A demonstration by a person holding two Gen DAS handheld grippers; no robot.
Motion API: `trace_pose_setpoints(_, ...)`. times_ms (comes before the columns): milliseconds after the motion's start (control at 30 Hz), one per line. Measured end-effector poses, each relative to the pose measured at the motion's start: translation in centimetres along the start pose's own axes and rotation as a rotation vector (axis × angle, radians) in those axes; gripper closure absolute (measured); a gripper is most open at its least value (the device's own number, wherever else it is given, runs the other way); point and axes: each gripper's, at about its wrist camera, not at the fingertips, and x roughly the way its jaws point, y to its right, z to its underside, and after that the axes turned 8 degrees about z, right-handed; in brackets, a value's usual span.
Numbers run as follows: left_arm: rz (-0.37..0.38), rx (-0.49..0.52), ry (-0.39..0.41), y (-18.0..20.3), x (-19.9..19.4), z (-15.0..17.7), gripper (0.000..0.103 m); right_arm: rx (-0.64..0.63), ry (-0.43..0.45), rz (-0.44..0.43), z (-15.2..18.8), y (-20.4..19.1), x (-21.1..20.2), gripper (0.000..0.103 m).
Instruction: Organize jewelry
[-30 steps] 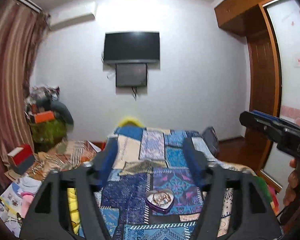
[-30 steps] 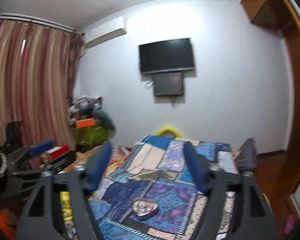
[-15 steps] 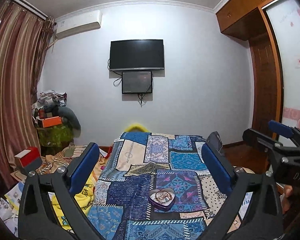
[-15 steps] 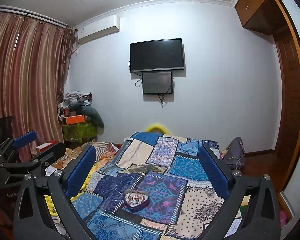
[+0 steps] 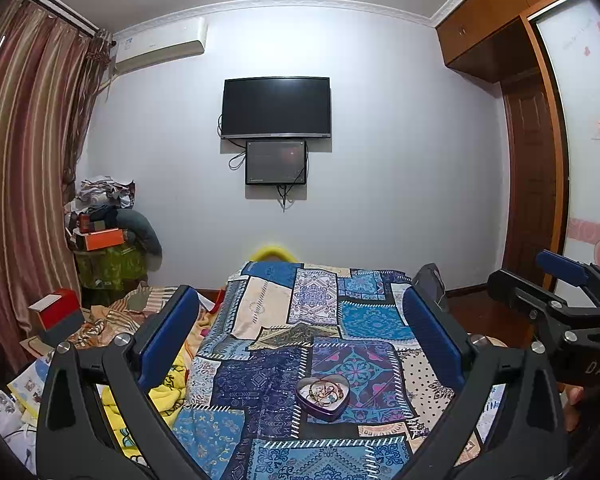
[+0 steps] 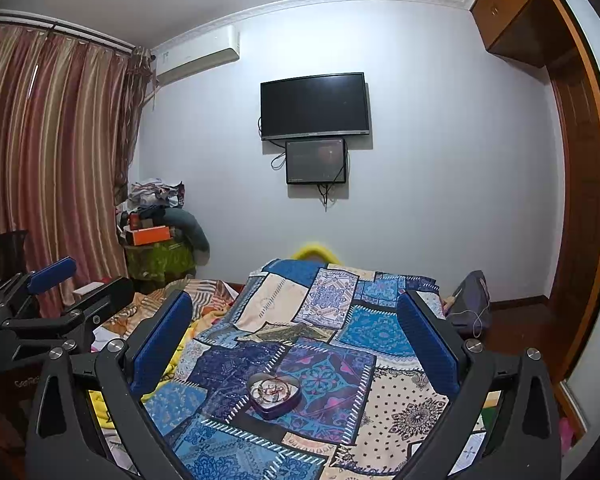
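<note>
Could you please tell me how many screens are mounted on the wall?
2: a large television high on the wall, and a smaller screen directly beneath it.

Pretty simple count: one heart-shaped tin [image 5: 322, 398] of tangled jewelry [image 5: 323, 389] (pieces too small to count) mid-bed on the quilt [image 5: 256, 380], two screens on the wall, a TV [image 5: 276, 107] and smaller monitor [image 5: 275, 162], and one orange box [image 5: 103, 239].

Spread wide since a second ago: left gripper [image 5: 300, 320] and right gripper [image 6: 294, 316]; steadier, sharper views.
</note>
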Motion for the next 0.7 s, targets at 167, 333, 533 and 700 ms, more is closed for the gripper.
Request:
trace_pose_setpoints(167,0.000,0.000,-0.006,-0.04,-0.06,0.16,0.001,0.001,-0.005,0.002,0.16,0.01,-0.16,0.001)
trace_pose_setpoints(333,0.001,-0.005,-0.016,-0.16,0.20,0.39,0.001,0.003,-0.010,-0.001,0.00,0.01,-0.29,0.001)
trace_pose_setpoints(533,-0.002,-0.009,-0.020,-0.34,0.17,0.42,0.001,0.008,-0.016,-0.002,0.02,0.18,-0.33,0.001)
trace_pose_setpoints(700,-0.002,-0.012,-0.024,-0.41,0.21,0.43,0.001,0.013,-0.024,-0.002,0.00,0.20,-0.08,0.001)
